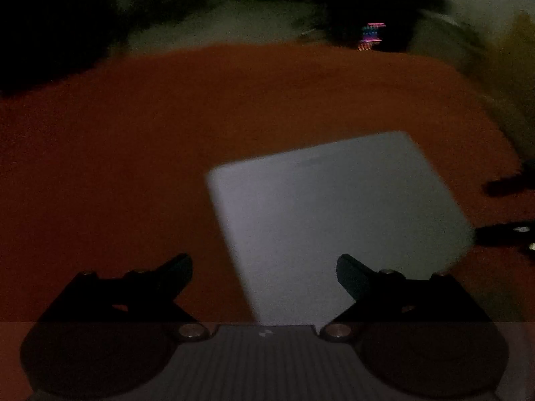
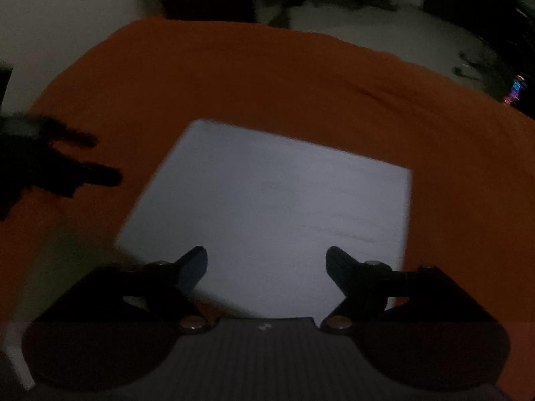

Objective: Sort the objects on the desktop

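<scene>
The scene is dark. A flat pale grey-white rectangular sheet or board (image 1: 334, 214) lies on an orange cloth-covered table (image 1: 133, 133). My left gripper (image 1: 264, 264) is open and empty, hovering over the sheet's near left corner. In the right wrist view the same sheet (image 2: 274, 207) fills the middle, and my right gripper (image 2: 266, 260) is open and empty above its near edge. The right gripper's dark fingers (image 1: 505, 187) show at the right edge of the left view. The left gripper's fingers (image 2: 83, 170) show at the left edge of the right view.
The orange cloth (image 2: 267, 77) ends at a curved far edge, with pale floor (image 2: 384, 23) and dark furniture beyond. A small glowing multicoloured light (image 1: 371, 35) sits past the table's far edge; it also shows in the right wrist view (image 2: 516, 90).
</scene>
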Demonstrator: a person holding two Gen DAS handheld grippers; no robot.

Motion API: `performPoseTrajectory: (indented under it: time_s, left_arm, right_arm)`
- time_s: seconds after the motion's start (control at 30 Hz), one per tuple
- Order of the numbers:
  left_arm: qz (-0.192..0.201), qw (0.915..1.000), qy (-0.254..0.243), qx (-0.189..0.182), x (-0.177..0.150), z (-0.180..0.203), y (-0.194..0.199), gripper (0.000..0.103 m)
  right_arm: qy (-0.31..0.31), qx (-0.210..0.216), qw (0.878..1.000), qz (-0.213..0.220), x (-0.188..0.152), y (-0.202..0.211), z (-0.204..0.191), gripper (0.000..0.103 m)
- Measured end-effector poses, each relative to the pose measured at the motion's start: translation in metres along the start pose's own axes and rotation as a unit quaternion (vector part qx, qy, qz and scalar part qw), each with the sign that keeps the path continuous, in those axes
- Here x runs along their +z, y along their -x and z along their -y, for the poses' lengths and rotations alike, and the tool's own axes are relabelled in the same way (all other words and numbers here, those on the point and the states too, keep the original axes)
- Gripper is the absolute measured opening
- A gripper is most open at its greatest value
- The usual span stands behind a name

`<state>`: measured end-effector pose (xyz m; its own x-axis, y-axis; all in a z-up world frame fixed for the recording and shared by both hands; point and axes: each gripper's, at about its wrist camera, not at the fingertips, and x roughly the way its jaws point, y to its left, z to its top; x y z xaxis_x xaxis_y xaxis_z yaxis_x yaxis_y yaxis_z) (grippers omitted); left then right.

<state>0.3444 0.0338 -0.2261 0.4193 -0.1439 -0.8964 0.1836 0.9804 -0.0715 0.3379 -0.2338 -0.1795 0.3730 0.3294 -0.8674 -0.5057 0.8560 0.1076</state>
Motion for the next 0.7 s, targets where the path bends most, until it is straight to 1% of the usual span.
performPoseTrajectory:
  time_s: [0.07, 0.13, 0.2, 0.27, 0.3, 0.33, 0.4, 0.43, 0.47, 0.5, 0.53, 0.57, 0.63, 0.7]
  left_arm:
    - [-0.018, 0.9995, 0.026, 0.010, 0.009, -0.014, -0.023, 0.090]
    - [-0.030, 0.9986, 0.044, 0.003, 0.019, -0.023, -0.043, 0.090]
    - [-0.042, 0.9975, 0.056, -0.009, 0.024, -0.027, -0.060, 0.090]
    - [-0.042, 0.9972, 0.057, -0.025, 0.027, -0.027, -0.073, 0.090]
    - [-0.041, 0.9969, 0.056, -0.038, 0.028, -0.026, -0.080, 0.092]
    - [-0.044, 0.9959, 0.056, -0.055, 0.028, -0.027, -0.089, 0.092]
    - [-0.055, 0.9938, 0.061, -0.075, 0.018, -0.027, -0.104, 0.092]
    - [-0.079, 0.9921, 0.053, -0.081, 0.011, -0.021, -0.113, 0.092]
    - [-0.108, 0.9889, 0.040, -0.094, 0.011, -0.017, -0.123, 0.092]
    - [-0.119, 0.9867, 0.038, -0.104, 0.011, -0.016, -0.126, 0.092]
    - [-0.123, 0.9862, 0.043, -0.102, 0.013, -0.016, -0.126, 0.092]
    - [-0.125, 0.9863, 0.049, -0.097, 0.016, -0.016, -0.127, 0.091]
    - [-0.128, 0.9860, 0.050, -0.095, 0.024, -0.013, -0.132, 0.087]
    - [-0.127, 0.9872, 0.051, -0.082, 0.028, -0.005, -0.131, 0.086]
  right_arm:
    - [-0.032, -0.016, 0.999, 0.004, 0.003, -0.012, 0.034, 0.083]
    - [-0.067, -0.023, 0.997, 0.009, 0.006, -0.029, 0.069, 0.084]
    - [-0.101, -0.025, 0.995, 0.001, 0.005, -0.049, 0.103, 0.085]
    - [-0.111, -0.022, 0.993, -0.011, -0.002, -0.071, 0.119, 0.085]
    - [-0.114, -0.018, 0.993, -0.020, -0.008, -0.082, 0.123, 0.085]
    - [-0.120, -0.014, 0.992, -0.023, -0.013, -0.091, 0.126, 0.086]
    - [-0.139, -0.003, 0.990, -0.035, -0.024, -0.108, 0.128, 0.086]
    - [-0.148, 0.005, 0.988, -0.040, -0.029, -0.114, 0.126, 0.089]
    - [-0.152, 0.015, 0.987, -0.039, -0.034, -0.116, 0.120, 0.090]
    - [-0.153, 0.021, 0.987, -0.038, -0.038, -0.118, 0.114, 0.094]
    - [-0.143, 0.011, 0.989, -0.037, -0.037, -0.120, 0.107, 0.097]
    - [-0.128, 0.005, 0.991, -0.041, -0.035, -0.121, 0.101, 0.097]
    - [-0.088, -0.003, 0.994, -0.062, -0.025, -0.125, 0.089, 0.098]
    - [-0.062, -0.016, 0.995, -0.080, -0.015, -0.124, 0.079, 0.098]
